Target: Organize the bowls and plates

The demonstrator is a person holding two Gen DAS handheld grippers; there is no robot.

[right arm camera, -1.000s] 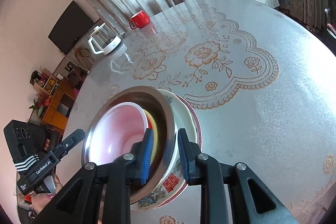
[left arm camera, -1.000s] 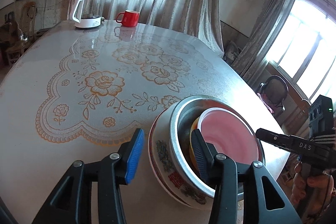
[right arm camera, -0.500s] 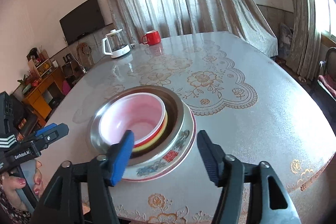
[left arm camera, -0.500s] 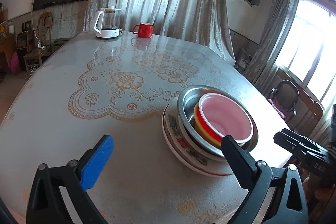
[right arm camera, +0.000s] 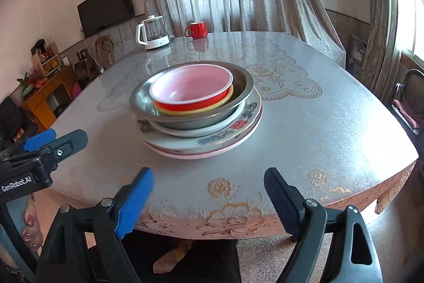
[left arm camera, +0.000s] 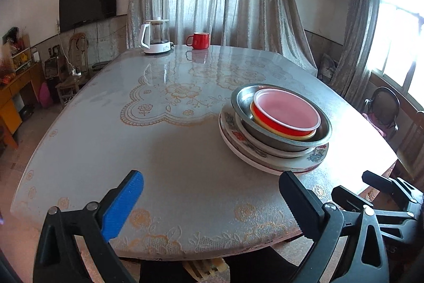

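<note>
- The fingers (left arm camera: 124, 203) of the left gripper (left arm camera: 212, 199) are spread wide with nothing between them, hanging over the near edge of the counter (left arm camera: 164, 150), well short of the stack.
- The right gripper (right arm camera: 208, 196) is likewise parted and empty; its fingers (right arm camera: 135, 199) frame the counter's near edge with the stack ahead of them, apart from it.
- The dishes sit nested toward the right side of the counter in the left wrist view, largest at the bottom — a sensible order, since each piece cradles the next and the pile cannot easily topple.
- Lowest are the patterned plates (right arm camera: 225, 135), at least two by their rims, though the exact count is hard to tell from here.
- On them rests a white bowl, and in it the steel bowl (right arm camera: 239, 82), its broad rim overhanging the piece beneath.
- Inside that lies a yellow bowl (right arm camera: 196, 112), only its rim showing, and on top the red bowl (right arm camera: 190, 89) with a pale pink inside.
- With both grippers clear and everything gathered in one pile, the sorting looks finished, or very nearly so.
- A kettle (left arm camera: 156, 37) and a red mug (left arm camera: 200, 40) stand at the far edge — well apart from the stack and seemingly no part of the job.
</note>
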